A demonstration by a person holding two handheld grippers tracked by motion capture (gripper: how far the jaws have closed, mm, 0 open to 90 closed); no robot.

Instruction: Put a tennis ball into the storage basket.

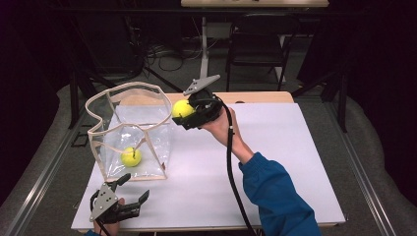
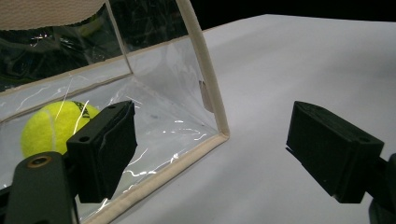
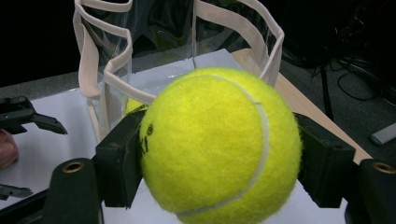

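A tennis ball [image 3: 219,144] is clamped between the jaws of the right gripper [image 1: 189,114], one black pad pressed on each side of it. In the high view the held tennis ball [image 1: 182,108] is seen raised off the worktop [image 1: 275,162], just beside the upper rim of a clear bag [image 1: 147,128] with beige edging. In the right gripper view the bag [image 3: 112,70] is seen directly beyond the jaws, mouth open and upright, with its beige straps [image 3: 88,60] hanging off the rim. The grey three-cornered plate [image 1: 201,83] is seen above the right gripper, and the cable [image 1: 231,162] is run back along the blue sleeve [image 1: 275,196].

The left gripper [image 1: 132,193] is held low at the near edge of the worktop, jaws spread wide with nothing between them. In the left gripper view the bag's lower corner seam [image 2: 212,93] is seen just ahead of the jaws, nearer the left jaw, not touched. A second tennis ball [image 2: 53,126] is seen through the clear wall, lying on the bag's floor, partly hidden behind the left jaw. The same second ball [image 1: 131,157] is seen in the high view inside the bag, ahead of the left gripper's jaws.
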